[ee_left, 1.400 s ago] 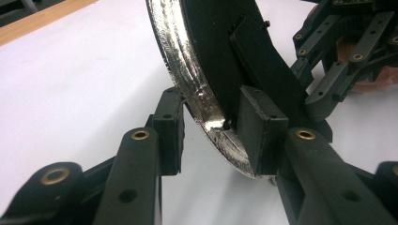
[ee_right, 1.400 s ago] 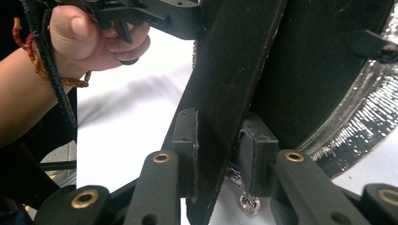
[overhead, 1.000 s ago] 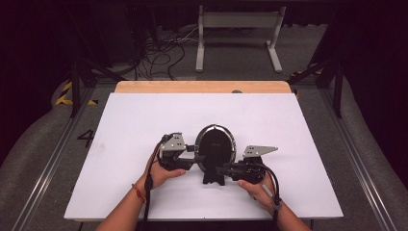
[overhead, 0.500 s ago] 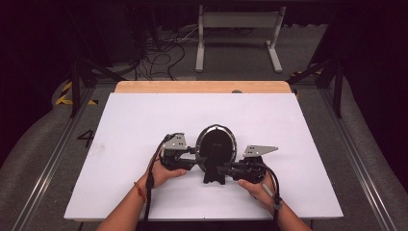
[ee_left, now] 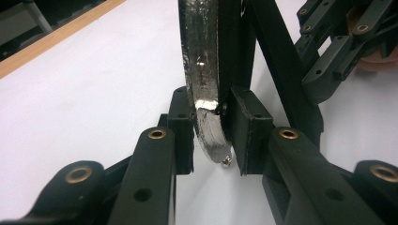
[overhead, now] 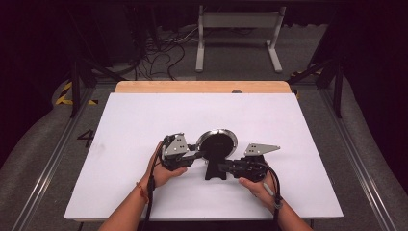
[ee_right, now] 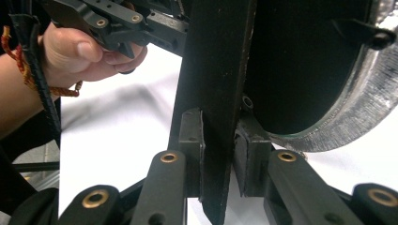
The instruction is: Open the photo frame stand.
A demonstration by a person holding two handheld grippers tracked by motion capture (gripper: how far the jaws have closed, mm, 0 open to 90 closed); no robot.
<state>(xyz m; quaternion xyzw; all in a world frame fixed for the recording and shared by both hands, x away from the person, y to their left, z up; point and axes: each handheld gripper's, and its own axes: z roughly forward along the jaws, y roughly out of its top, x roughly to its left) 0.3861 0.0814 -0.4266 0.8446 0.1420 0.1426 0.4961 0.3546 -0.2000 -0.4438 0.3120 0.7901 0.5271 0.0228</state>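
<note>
A round black disc with a silver rim stands upright on a black stand near the front middle of the white table. My left gripper comes in from the left. Its jaws have just been closing, and in the left gripper view they now press on the silver rim at its lower edge. My right gripper comes in from the right and is shut on the stand's flat black leg; its pads clamp the leg from both sides.
The white tabletop has a wooden strip along its far edge. Beyond it, a white metal frame and loose cables sit on the dark floor. Metal rails run along both sides of the table.
The left gripper has edged in toward the disc's left rim and its jaws have closed onto it. The right hand and the stand have stayed put.
</note>
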